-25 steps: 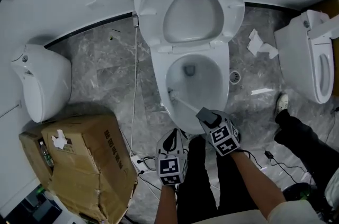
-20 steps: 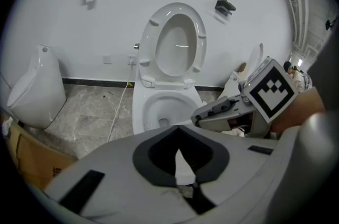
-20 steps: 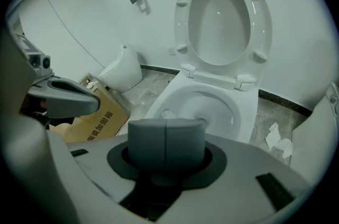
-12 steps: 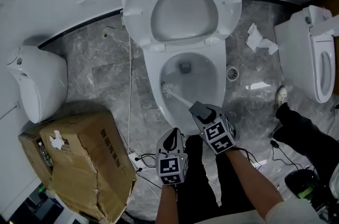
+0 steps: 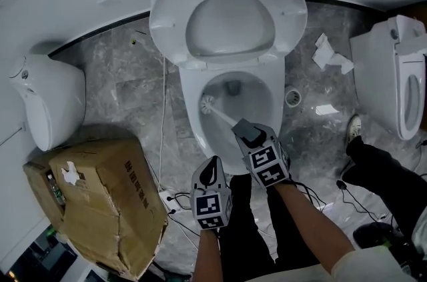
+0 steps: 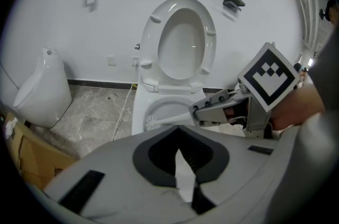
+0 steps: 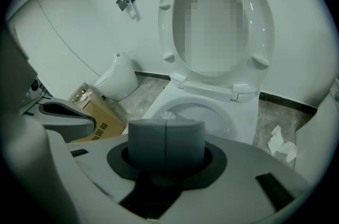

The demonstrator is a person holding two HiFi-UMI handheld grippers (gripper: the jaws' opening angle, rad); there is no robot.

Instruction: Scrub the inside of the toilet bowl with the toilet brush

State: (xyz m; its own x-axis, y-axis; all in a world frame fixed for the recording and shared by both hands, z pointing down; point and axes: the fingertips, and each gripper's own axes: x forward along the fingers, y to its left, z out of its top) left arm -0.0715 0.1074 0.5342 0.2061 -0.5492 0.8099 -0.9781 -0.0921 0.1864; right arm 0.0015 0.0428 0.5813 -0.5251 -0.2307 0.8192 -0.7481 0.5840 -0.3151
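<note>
Marble floor (image 5: 133, 94), toilet brush (image 5: 220, 115) clenched in right gripper (image 5: 242, 130) fingers, left gripper (image 5: 213, 165) closed, empty

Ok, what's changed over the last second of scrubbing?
The right hand-held gripper pushed further over the toilet bowl, sliding the toilet brush head up the bowl's left wall toward the hinge end. Nothing taken or released: it stays shut on the brush handle. The left hand-held gripper still hangs shut and empty by the person's legs.
</note>
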